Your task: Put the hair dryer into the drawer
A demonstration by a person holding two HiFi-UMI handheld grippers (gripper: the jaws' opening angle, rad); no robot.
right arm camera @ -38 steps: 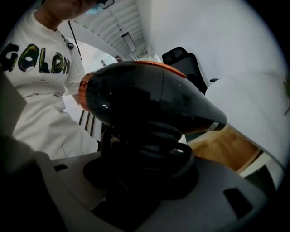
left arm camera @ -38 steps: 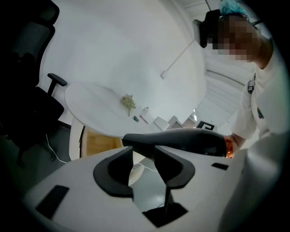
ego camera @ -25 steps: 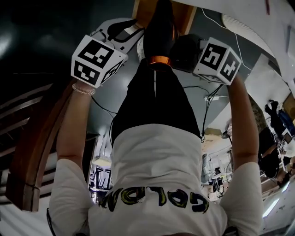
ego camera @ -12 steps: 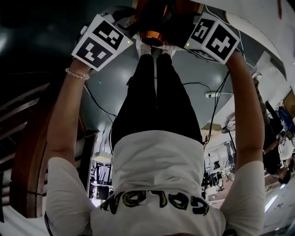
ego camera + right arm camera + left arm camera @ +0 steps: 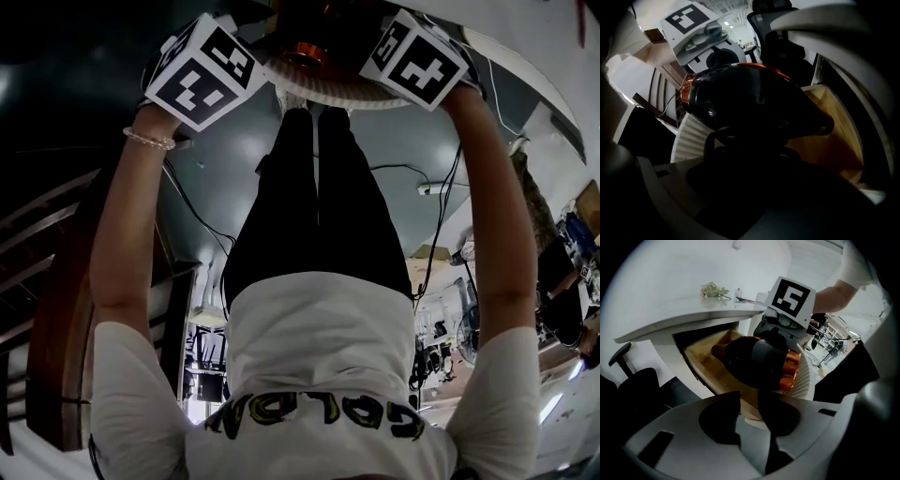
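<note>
The hair dryer [image 5: 754, 363] is black with an orange ring [image 5: 790, 371] and hangs just above the open wooden drawer [image 5: 708, 363]. My left gripper [image 5: 746, 414] sits right beneath its body; its fingers [image 5: 717, 420] stand a little apart with only wood showing through the gap. From the right gripper view the hair dryer [image 5: 750, 101] fills the space between the jaws of my right gripper [image 5: 754, 183], which is shut on it. In the head view both marker cubes [image 5: 202, 70] [image 5: 412, 58] flank the dryer [image 5: 305, 42] at the top edge.
The drawer's ribbed white front [image 5: 328, 94] juts out under a white desk top [image 5: 693, 310] that carries a dried sprig [image 5: 712, 289]. A black office chair [image 5: 633, 380] stands to the left of the drawer. Cables [image 5: 431, 192] trail over the dark floor by the person's legs [image 5: 314, 187].
Both grippers have carried the hair dryer toward the top of the head view, down over the drawer. The ribbed drawer front now shows under it.
</note>
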